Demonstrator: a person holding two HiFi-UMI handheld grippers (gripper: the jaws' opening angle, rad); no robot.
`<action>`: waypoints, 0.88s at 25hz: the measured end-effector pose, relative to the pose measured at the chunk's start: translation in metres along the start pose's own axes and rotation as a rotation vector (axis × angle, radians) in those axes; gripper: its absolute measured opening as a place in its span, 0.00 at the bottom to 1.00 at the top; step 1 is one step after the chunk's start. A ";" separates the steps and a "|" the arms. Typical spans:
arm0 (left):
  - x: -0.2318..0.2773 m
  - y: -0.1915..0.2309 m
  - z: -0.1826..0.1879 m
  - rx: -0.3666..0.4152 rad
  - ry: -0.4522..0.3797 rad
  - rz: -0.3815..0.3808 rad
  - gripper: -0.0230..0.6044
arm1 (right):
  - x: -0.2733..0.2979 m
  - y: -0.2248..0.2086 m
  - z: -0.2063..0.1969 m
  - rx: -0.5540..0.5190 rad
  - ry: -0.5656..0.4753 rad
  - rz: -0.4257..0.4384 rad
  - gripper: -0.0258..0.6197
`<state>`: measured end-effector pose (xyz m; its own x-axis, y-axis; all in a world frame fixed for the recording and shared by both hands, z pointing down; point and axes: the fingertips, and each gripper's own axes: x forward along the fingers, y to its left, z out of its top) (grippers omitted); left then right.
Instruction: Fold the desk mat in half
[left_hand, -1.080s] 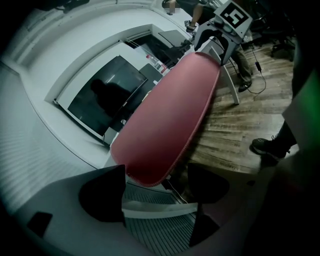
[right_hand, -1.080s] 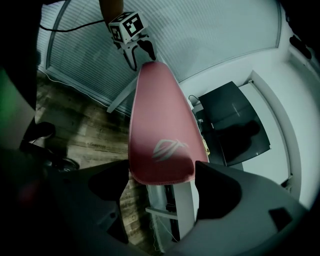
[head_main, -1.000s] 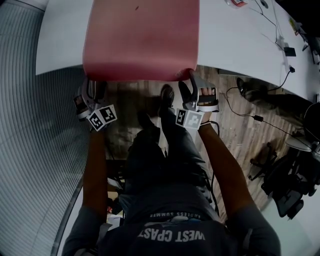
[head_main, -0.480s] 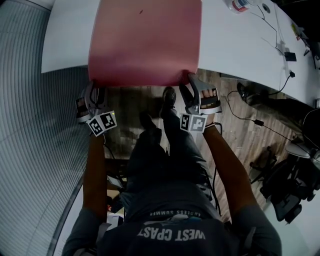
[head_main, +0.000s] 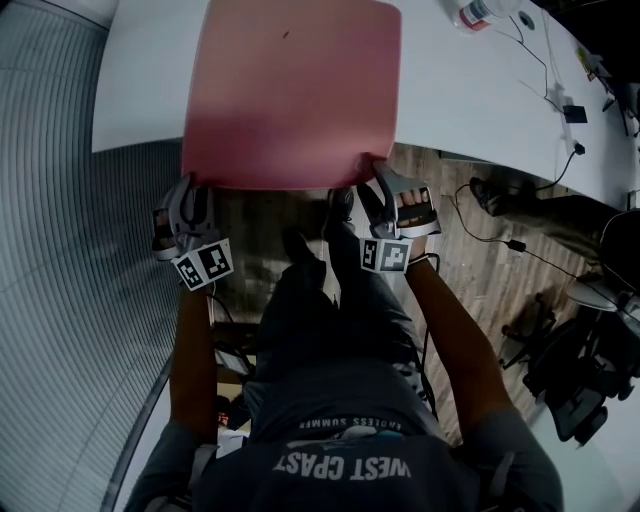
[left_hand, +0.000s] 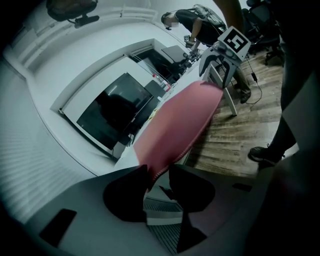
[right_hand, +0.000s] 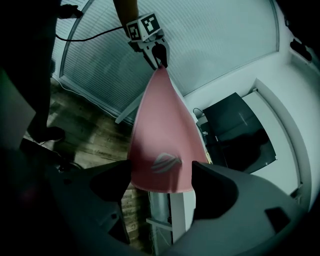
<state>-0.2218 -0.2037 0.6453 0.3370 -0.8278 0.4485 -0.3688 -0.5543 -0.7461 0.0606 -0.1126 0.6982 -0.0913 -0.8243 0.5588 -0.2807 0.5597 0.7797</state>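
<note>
The pink desk mat (head_main: 295, 90) lies on the white desk (head_main: 470, 90), and its near edge overhangs the desk front. At the near-left corner, my left gripper (head_main: 190, 188) has its jaws closing. The mat's stitched edge (left_hand: 177, 125) runs down between them, and a gap still shows beside one pad (left_hand: 192, 187). My right gripper (head_main: 372, 176) is at the near-right corner with jaws wide and opening. The mat corner with a logo (right_hand: 160, 130) sits loose between those jaws. Each gripper view shows the other gripper at the mat's far end: the right (left_hand: 220, 55) and the left (right_hand: 159, 54).
A dark monitor (left_hand: 112, 117) stands on the desk behind the mat. A bottle (head_main: 478, 12) and cables (head_main: 555, 70) lie at the desk's far right. The person's legs (head_main: 320, 300) are below the desk edge over wooden floor. Office chairs (head_main: 580, 380) stand at the right.
The left gripper's jaws have narrowed around the mat's near-left corner. Both grippers stay at the near corners. The right jaws remain wide.
</note>
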 end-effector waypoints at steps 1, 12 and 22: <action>-0.004 0.005 0.004 -0.002 -0.014 0.008 0.26 | -0.001 -0.002 0.003 0.003 -0.001 -0.002 0.62; 0.003 0.050 0.046 -0.007 -0.101 0.037 0.12 | -0.004 0.015 0.016 0.006 0.040 0.064 0.63; 0.014 0.077 0.066 0.002 -0.124 0.037 0.12 | -0.017 -0.038 0.032 0.137 -0.019 0.025 0.20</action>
<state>-0.1882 -0.2521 0.5613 0.4278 -0.8305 0.3567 -0.3815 -0.5237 -0.7617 0.0423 -0.1227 0.6496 -0.1175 -0.8127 0.5707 -0.4063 0.5637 0.7191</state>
